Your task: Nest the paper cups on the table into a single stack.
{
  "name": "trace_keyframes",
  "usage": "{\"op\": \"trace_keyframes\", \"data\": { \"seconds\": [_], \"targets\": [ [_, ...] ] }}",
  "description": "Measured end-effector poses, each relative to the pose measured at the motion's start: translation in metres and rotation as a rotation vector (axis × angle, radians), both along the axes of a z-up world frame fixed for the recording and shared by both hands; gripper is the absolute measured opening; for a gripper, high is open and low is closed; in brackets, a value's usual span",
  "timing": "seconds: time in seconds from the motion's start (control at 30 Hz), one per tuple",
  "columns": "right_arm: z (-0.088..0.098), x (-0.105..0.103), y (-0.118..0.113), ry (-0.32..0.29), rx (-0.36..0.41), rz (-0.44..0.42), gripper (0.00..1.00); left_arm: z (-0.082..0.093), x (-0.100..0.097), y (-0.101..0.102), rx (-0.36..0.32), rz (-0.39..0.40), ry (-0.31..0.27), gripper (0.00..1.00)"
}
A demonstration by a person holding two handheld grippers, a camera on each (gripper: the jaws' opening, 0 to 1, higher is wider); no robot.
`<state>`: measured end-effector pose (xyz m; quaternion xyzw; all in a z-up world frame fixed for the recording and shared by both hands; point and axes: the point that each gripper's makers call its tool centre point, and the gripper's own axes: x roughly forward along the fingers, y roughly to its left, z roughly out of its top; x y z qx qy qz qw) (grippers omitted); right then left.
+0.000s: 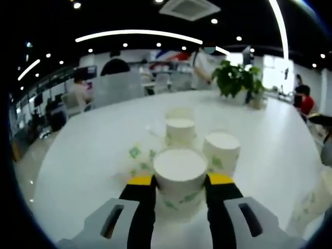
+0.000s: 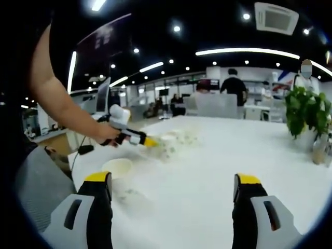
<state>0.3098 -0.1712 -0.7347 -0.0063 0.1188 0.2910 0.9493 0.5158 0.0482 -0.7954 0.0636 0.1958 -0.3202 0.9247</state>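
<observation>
In the left gripper view our left gripper [image 1: 180, 180] is clenched on an upside-down cup [image 1: 180, 179] over the white table [image 1: 88, 155]. Two more cups [image 1: 221, 150] stand upside down just beyond it — one near, one farther. Our right gripper [image 2: 173, 187] hangs released, jaws wide apart, with another cup [image 2: 119, 168] beside its left jaw.

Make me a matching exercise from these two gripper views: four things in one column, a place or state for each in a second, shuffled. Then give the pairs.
Things:
1. white paper cup with green print
2. right gripper
3. green leafy potted plant
4. two upside-down white paper cups

Places or states:
A. far side of the white round table
B. open, nothing between the jaws
C. clamped in the left gripper
D. standing just beyond the held cup

Pairs: 1-C, 2-B, 3-A, 4-D
</observation>
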Motion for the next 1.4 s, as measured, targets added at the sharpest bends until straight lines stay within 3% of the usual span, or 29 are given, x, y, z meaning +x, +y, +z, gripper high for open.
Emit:
{"op": "trace_keyframes", "data": {
  "seconds": [0.27,1.03,1.4],
  "targets": [
    [0.000,-0.001,0.001,-0.003,-0.009,0.003,0.95,0.009,-0.002,0.004,0.006,-0.004,0.000,0.35],
    [0.001,0.000,0.005,-0.019,-0.042,0.022,0.94,0.063,0.005,-0.002,0.012,-0.097,0.019,0.34],
    [0.001,0.001,0.005,-0.024,-0.051,0.026,0.94,0.079,0.008,0.002,0.029,-0.127,0.018,0.34]
  ]
}}
